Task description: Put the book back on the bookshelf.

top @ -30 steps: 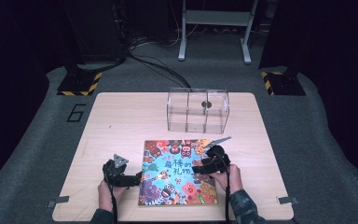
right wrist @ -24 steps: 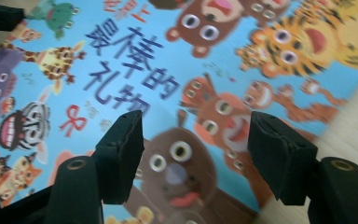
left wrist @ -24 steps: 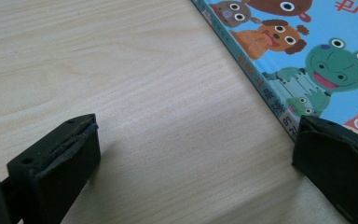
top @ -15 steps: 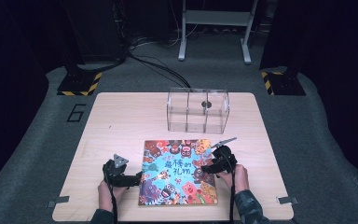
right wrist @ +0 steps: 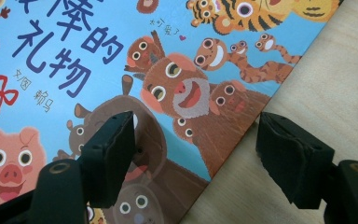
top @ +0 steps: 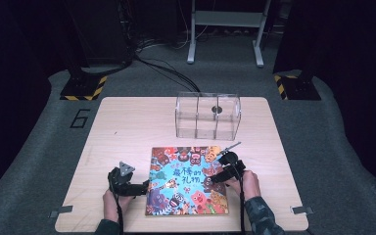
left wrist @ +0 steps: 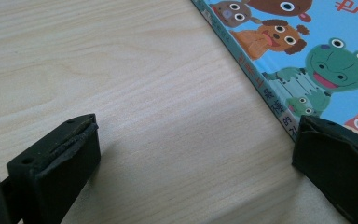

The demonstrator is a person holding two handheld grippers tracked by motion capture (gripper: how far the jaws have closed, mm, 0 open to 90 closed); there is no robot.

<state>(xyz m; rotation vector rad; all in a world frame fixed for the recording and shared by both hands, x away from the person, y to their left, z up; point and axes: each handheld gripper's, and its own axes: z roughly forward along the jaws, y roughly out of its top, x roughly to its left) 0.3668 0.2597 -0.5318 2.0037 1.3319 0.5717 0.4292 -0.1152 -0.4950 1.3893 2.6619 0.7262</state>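
Flanking a picture book (top: 188,181) with both grippers, low on the surface (top: 127,127).

Nearest, two hands hold the left gripper (top: 144,187) level at the book's left edge, jaws spread with nothing between, and the right gripper (top: 216,177) tilted over its right edge, jaws just opening and straddling the cover's rim (not pressing it). Farther back stands a clear divided box (top: 207,115); its contents cannot be told.

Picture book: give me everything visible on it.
The picture book lies flat and closed, cover up, on the wooden table, in front of the clear box. Glossy blue cover with cartoon animals and large Chinese title characters; thin spine facing left. The left claw sits open at its spine edge, the right claw open over its right edge. Neither grips it.
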